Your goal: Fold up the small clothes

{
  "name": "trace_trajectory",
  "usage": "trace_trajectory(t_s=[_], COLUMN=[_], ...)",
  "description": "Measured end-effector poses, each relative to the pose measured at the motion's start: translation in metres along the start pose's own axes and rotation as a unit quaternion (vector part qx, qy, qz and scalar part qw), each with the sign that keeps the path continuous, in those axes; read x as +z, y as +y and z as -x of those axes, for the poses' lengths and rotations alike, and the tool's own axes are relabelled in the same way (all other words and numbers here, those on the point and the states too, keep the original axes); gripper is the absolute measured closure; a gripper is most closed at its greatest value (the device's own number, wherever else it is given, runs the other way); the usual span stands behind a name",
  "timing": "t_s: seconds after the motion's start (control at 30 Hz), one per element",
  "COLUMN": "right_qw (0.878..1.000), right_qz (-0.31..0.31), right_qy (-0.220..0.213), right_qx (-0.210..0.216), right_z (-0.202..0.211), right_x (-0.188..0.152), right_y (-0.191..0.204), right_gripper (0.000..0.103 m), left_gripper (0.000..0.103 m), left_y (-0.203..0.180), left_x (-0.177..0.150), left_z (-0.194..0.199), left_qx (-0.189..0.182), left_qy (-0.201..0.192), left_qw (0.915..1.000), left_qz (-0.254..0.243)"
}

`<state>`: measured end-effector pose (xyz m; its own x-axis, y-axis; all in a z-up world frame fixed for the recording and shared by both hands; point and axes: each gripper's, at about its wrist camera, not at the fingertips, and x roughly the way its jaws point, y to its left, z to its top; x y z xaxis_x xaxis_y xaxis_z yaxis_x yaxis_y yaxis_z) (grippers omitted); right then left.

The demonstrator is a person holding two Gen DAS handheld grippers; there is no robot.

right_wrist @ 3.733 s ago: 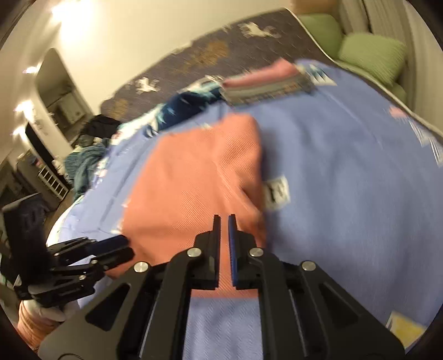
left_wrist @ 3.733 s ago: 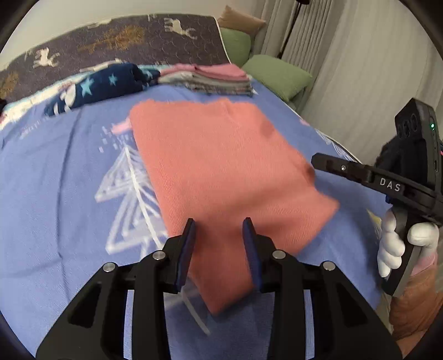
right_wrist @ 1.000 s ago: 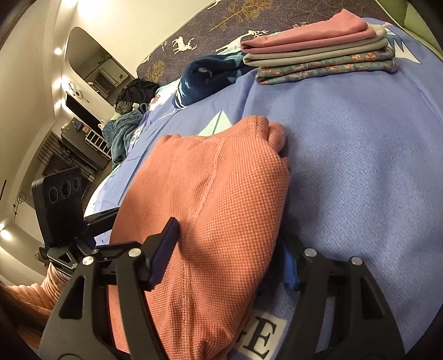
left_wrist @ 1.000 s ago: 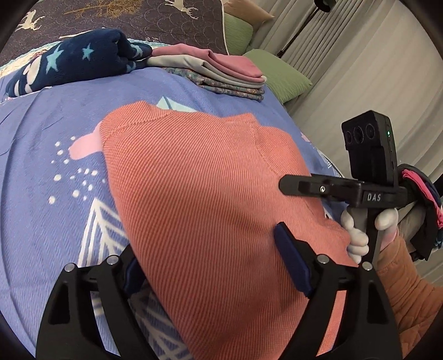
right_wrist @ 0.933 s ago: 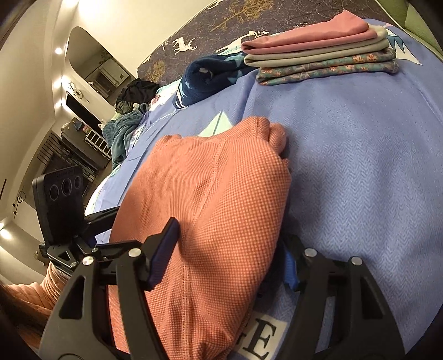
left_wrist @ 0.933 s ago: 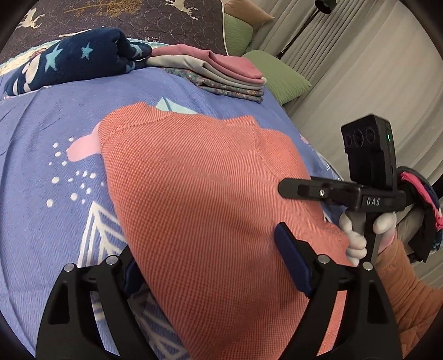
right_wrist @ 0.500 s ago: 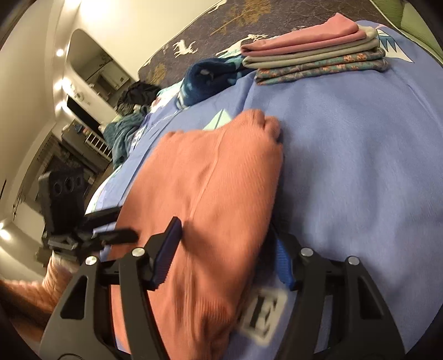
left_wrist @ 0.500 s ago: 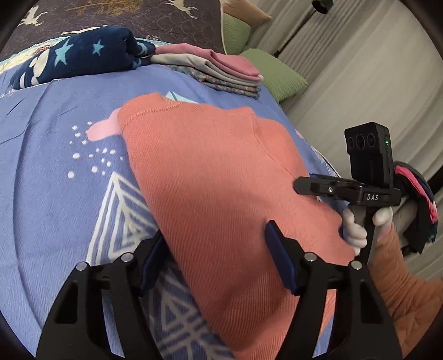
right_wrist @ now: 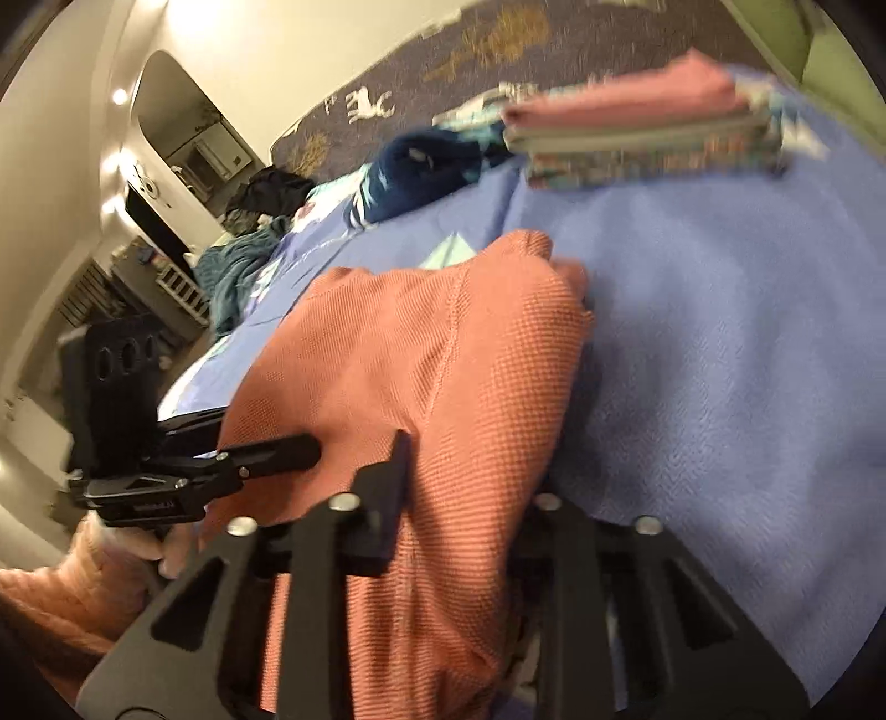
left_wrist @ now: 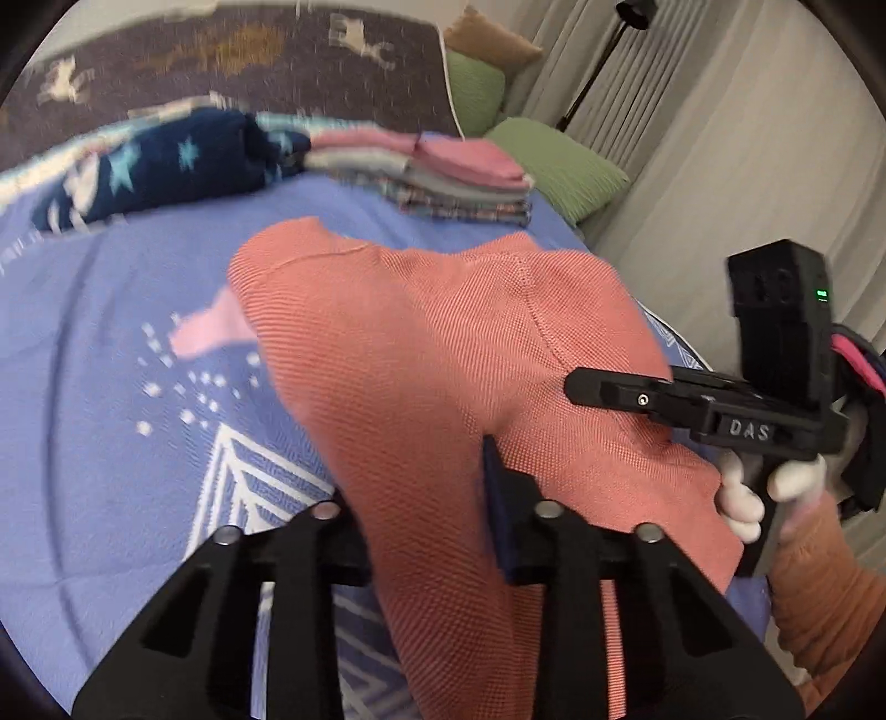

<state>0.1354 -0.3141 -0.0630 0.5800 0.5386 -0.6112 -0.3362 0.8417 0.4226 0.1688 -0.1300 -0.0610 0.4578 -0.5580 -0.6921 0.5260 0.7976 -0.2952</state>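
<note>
**Now both grippers bite the near edge**

Right, both tools are on the coral top (left_wrist: 421, 354) at once. The left gripper (left_wrist: 426, 526) has the near hem bunched between its jaws, which are closing on the cloth; the fabric rises in a ridge out of the grip, so it looks pinched, not just straddled. The right gripper (right_wrist: 465, 498) matches it on the other near corner, jaws closing too, cloth humped between them. In the left view, the right one shows side-on, a gloved hand (left_wrist: 747, 487) on its handle.

Why two corners? My read: with one grip on each end of the near edge, that edge can be carried flat over the far half without sagging in the middle. The far end of the top rests on the bed (left_wrist: 111, 343), which anchors the fold line.

The top sits mid-bed, near the front edge. Beyond it, well apart, a folded stack (left_wrist: 459, 177) with a pink piece on top, likely the finished pile, so this one probably ends up there. Beside that stack lies a navy starred bundle (left_wrist: 166, 160).

The bed wears a blue spread with white tree prints and a dark reindeer blanket (left_wrist: 232, 50) at the head. Green cushions (left_wrist: 554, 166) and pale curtains (left_wrist: 720, 138) are on one side; the right view shows a lit room with clutter, too blurred to name.
</note>
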Motion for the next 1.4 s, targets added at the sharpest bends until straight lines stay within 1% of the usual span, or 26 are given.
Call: trace_trajectory(t_s=[0.07,0.2,0.27,0.37,0.43,0.57,0.7,0.83,0.93,1.03,1.07,1.1,1.17,1.3,1.4], right_qw=[0.999,0.994,0.988,0.977,0.97,0.957,0.949,0.944,0.94,0.935,0.935,0.934,0.934,0.932,0.933], right_qz=[0.017,0.033,0.059,0.087,0.098,0.119,0.131,0.129,0.125,0.124,0.125,0.124,0.124,0.122,0.108], right_qy=[-0.031,-0.098,-0.136,-0.185,-0.212,-0.25,-0.27,-0.286,-0.301,-0.312,-0.313,-0.313,-0.313,-0.315,-0.312], right_qx=[-0.017,-0.021,-0.038,-0.059,-0.066,-0.083,-0.096,-0.104,-0.105,-0.113,-0.114,-0.117,-0.123,-0.135,-0.14], right_z=[0.019,0.068,0.096,0.13,0.152,0.182,0.196,0.208,0.218,0.222,0.222,0.221,0.22,0.211,0.194], right_x=[-0.002,-0.009,-0.014,-0.019,-0.02,-0.016,-0.003,0.024,0.05,0.083,0.094,0.108,0.128,0.17,0.207], right_y=[0.016,0.044,0.064,0.086,0.096,0.107,0.106,0.095,0.086,0.078,0.075,0.071,0.064,0.049,0.025], right_gripper=[0.083,0.083,0.083,0.083,0.084,0.084,0.084,0.085,0.085,0.085,0.085,0.085,0.085,0.085,0.085], left_gripper=[0.076,0.077,0.077,0.077,0.077,0.077,0.077,0.078,0.078,0.078,0.078,0.078,0.078,0.078,0.078], left_y=[-0.015,-0.048,-0.067,-0.089,-0.098,-0.117,-0.135,-0.153,-0.161,-0.168,-0.169,-0.171,-0.173,-0.172,-0.167], left_x=[0.002,0.002,0.003,0.008,0.011,0.025,0.048,0.079,0.111,0.145,0.16,0.166,0.188,0.229,0.255], left_z=[0.02,0.066,0.089,0.107,0.116,0.127,0.128,0.131,0.129,0.125,0.121,0.119,0.11,0.088,0.071], left_qx=[0.01,0.015,0.015,0.011,0.004,-0.008,-0.001,0.01,0.019,0.028,0.035,0.039,0.052,0.073,0.092], left_qy=[-0.026,-0.077,-0.104,-0.133,-0.145,-0.161,-0.175,-0.189,-0.201,-0.206,-0.206,-0.206,-0.207,-0.205,-0.204], left_qw=[0.9995,0.9954,0.9916,0.9864,0.9838,0.9793,0.9728,0.9647,0.9593,0.9576,0.9573,0.9568,0.9555,0.9551,0.9529], left_qz=[-0.015,-0.054,-0.076,-0.096,-0.105,-0.123,-0.151,-0.183,-0.198,-0.2,-0.2,-0.201,-0.204,-0.201,-0.205])
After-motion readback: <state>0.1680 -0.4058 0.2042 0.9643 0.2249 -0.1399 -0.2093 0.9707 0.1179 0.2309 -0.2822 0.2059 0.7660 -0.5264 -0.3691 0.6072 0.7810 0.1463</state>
